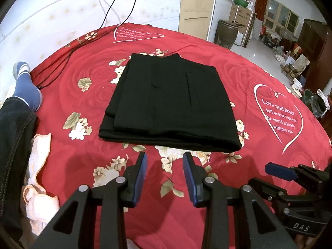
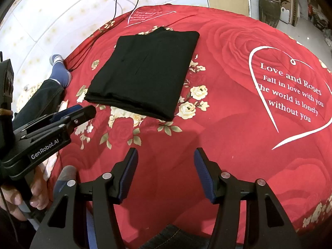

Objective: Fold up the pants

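Observation:
Black pants (image 1: 172, 101) lie folded into a flat rectangular stack in the middle of the red rose bedspread (image 1: 207, 197); they also show in the right wrist view (image 2: 145, 72). My left gripper (image 1: 165, 157) is open and empty, hovering just short of the stack's near edge. My right gripper (image 2: 166, 155) is open and empty, further back and to the right of the pants. The left gripper also shows at the left of the right wrist view (image 2: 83, 110), and the right gripper's blue pad shows at the right of the left wrist view (image 1: 278, 171).
A person's leg in dark jeans with a blue sock (image 1: 27, 87) rests at the bed's left edge. A white and orange towel (image 1: 39, 176) lies near left. Black cables (image 1: 62, 62) trail across the far left. A brown jar (image 1: 226, 33) and boxes stand beyond the bed.

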`<state>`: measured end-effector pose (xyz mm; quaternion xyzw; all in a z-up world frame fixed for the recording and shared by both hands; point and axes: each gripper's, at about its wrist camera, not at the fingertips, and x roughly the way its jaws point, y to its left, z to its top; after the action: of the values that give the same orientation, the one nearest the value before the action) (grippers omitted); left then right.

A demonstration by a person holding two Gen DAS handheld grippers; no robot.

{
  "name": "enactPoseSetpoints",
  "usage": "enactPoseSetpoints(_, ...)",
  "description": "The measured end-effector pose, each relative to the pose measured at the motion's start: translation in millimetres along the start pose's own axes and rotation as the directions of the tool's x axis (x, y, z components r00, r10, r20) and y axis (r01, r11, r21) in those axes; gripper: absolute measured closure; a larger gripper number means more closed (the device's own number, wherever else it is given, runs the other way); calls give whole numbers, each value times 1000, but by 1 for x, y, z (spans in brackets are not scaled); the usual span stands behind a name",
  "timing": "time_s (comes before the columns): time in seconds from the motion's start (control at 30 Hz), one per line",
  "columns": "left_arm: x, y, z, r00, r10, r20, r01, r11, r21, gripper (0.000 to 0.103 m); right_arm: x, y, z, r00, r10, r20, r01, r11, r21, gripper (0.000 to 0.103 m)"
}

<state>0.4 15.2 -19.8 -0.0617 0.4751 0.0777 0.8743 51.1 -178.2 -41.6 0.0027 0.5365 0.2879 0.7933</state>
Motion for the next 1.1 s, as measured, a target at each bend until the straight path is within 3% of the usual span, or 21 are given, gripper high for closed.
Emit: enactPoseSetpoints(1.1, -2, 0, 1, 1000, 14, 5, -14, 1000, -2, 61, 0, 0, 0, 1000, 1, 0, -1, 1000, 0, 47)
